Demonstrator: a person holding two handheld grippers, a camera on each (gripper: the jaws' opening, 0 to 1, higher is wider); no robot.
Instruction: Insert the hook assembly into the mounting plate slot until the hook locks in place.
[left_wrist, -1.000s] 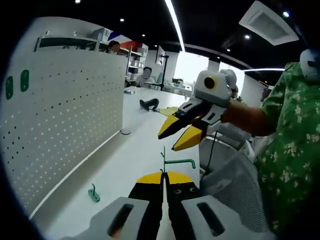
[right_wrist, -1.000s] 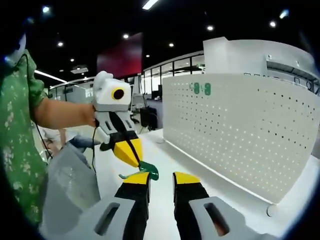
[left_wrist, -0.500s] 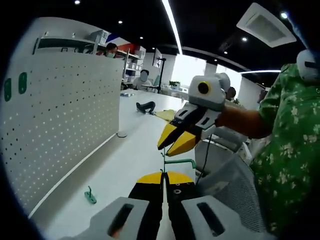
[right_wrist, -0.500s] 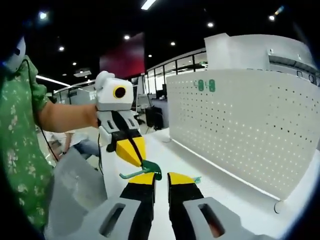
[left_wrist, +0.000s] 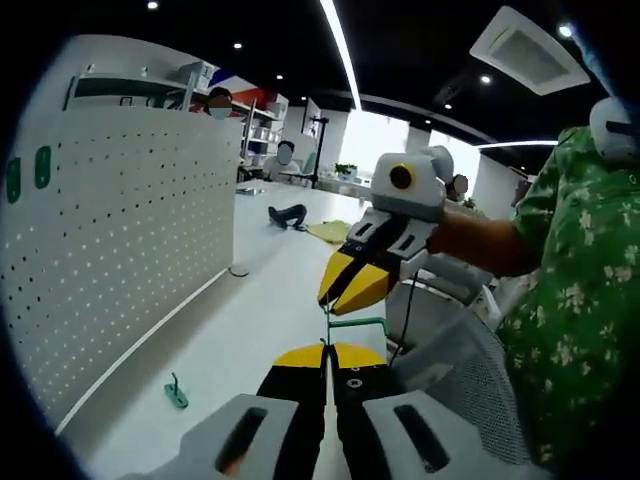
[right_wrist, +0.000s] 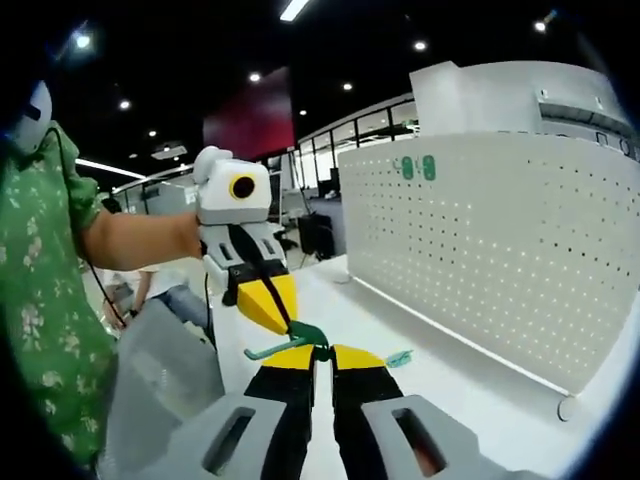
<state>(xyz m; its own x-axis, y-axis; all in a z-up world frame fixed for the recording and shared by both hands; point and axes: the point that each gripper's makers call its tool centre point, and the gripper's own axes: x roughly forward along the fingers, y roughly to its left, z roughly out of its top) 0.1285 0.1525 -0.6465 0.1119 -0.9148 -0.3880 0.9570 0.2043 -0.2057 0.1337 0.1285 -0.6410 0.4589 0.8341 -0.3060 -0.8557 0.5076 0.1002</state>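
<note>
A thin green wire hook (left_wrist: 352, 322) rises from between the tips of my left gripper (left_wrist: 325, 350), which is shut on it. My right gripper (left_wrist: 328, 300) comes in from the right, its yellow jaws closed on the hook's upper end. In the right gripper view, the hook's green base (right_wrist: 306, 334) sits where my right gripper (right_wrist: 322, 354) meets the yellow jaws of the left gripper (right_wrist: 272, 305). The white perforated mounting plate (left_wrist: 130, 230) (right_wrist: 500, 250) stands upright on the white table (left_wrist: 260, 320). A second small green hook (left_wrist: 176, 392) (right_wrist: 400, 357) lies on the table near its foot.
Two green tabs (right_wrist: 418, 167) sit high on the plate. A person in a green floral shirt (left_wrist: 570, 300) (right_wrist: 40, 300) stands by a grey mesh chair (left_wrist: 470, 370). A black object (left_wrist: 285, 213) lies farther along the table.
The right gripper has come down onto the hook held by the left gripper, and its jaws have gone from open to shut. The left gripper has stayed shut on the hook.
</note>
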